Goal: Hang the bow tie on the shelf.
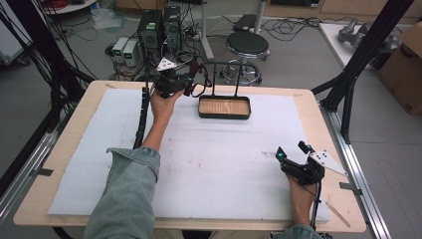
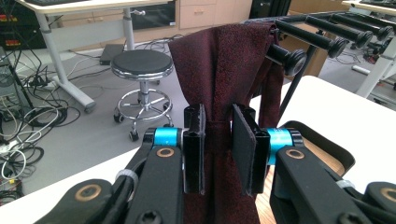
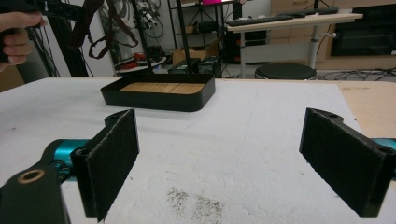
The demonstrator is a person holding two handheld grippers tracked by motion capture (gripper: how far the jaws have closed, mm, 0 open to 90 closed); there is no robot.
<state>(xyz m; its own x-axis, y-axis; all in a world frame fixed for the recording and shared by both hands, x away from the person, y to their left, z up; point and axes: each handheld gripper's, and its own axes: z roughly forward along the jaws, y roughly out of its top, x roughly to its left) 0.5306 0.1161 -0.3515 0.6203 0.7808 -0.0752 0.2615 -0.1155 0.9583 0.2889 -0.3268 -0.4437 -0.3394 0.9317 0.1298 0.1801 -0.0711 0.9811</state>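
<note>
The white-covered table [image 1: 224, 164] lies under me, its dark tray [image 1: 224, 107] with the wooden floor at the far edge, a black peg rack [image 2: 322, 39] rising above. My left gripper [image 2: 218, 149] is clenched on the dark red tie [image 2: 224, 70] draped from that rack. My right gripper [image 3: 219, 158] rests low, near the table's right edge, jaws spread wide, grasping nothing

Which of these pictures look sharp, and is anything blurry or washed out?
High view: soft and grainy, evenly lit, no hard shadows. Left gripper view: the dark red woven tie is crisp, the round black stool behind slightly softer. Right gripper view: the near black felt pads blur slightly; the white table cover looks bright.
</note>
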